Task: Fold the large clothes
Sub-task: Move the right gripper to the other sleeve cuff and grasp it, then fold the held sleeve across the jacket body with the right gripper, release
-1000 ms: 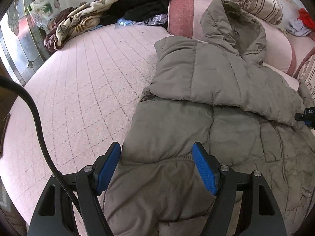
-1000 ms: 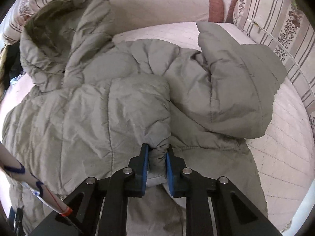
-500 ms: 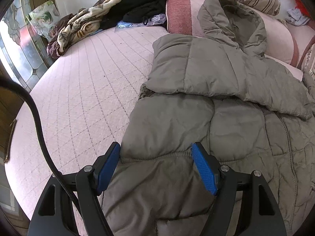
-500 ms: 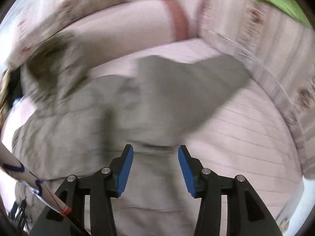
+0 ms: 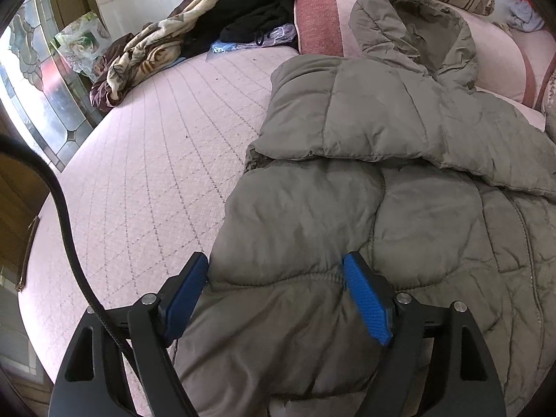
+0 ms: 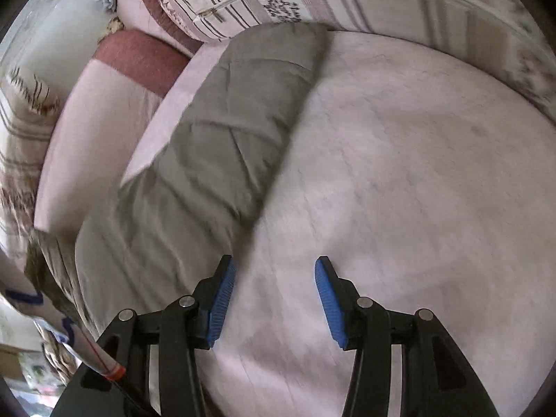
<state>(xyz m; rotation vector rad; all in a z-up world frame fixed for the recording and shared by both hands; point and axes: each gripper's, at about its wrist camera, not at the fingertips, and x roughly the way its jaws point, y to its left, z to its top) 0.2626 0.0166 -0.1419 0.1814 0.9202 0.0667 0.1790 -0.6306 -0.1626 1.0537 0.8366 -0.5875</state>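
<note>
A grey padded jacket (image 5: 382, 208) lies spread on a round pink quilted bed (image 5: 146, 173), one sleeve (image 5: 365, 121) already laid across its chest. That sleeve, pinched a second ago by the right gripper (image 6: 274, 299), has been let go; the gripper is now seen swung out to the right over bare mattress, jaws parted and empty, beside the other sleeve (image 6: 226, 139), which is judged the next to be folded in. The left gripper (image 5: 274, 295) is held wide, jaws opening, astride the jacket's left edge without pinching it. Striped cushions (image 6: 312, 0) and heaped clothes (image 5: 166, 52) ring the bed; a stained-glass pane (image 5: 31, 80) is visible far left.
</note>
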